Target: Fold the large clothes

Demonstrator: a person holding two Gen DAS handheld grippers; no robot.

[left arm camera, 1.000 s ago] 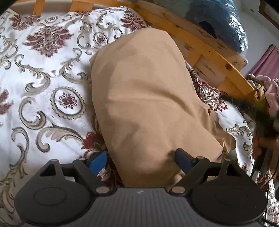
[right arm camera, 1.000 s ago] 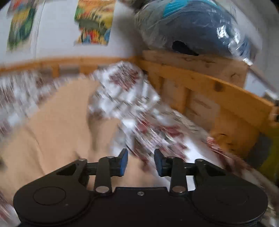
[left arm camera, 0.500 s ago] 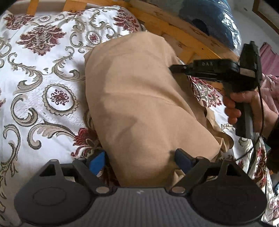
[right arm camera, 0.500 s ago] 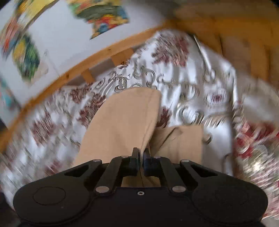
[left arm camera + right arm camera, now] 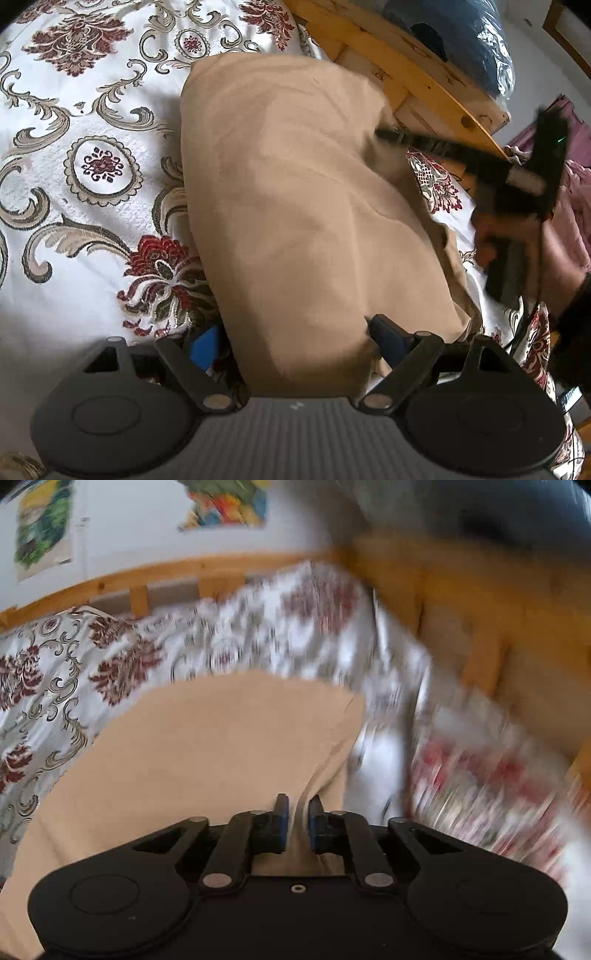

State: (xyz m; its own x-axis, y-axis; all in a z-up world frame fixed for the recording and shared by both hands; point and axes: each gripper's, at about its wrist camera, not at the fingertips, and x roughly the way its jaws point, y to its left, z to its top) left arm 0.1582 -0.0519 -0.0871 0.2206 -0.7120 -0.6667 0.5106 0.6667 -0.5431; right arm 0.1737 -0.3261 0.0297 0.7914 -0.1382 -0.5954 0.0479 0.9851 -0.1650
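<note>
A tan garment (image 5: pixel 295 206) lies folded lengthwise on the patterned bedspread (image 5: pixel 74 184). My left gripper (image 5: pixel 295 332) is open, its fingers on either side of the garment's near end. My right gripper (image 5: pixel 295 808) is nearly closed with a ridge of the tan garment (image 5: pixel 207 753) between its pads. In the left wrist view the right gripper (image 5: pixel 384 133) reaches in at the garment's far right edge, held by a hand (image 5: pixel 554 251). The right wrist view is blurred.
A wooden bed rail (image 5: pixel 406 70) runs along the far right of the bed, with a blue bag in plastic (image 5: pixel 461 40) on it. Pink cloth (image 5: pixel 576 192) lies at the right. Posters (image 5: pixel 44 528) hang on the wall.
My right gripper swung in, closed on the garment's right edge and now moves with it, with its pads slightly wider apart than half a second ago. My left gripper stayed open at the near end.
</note>
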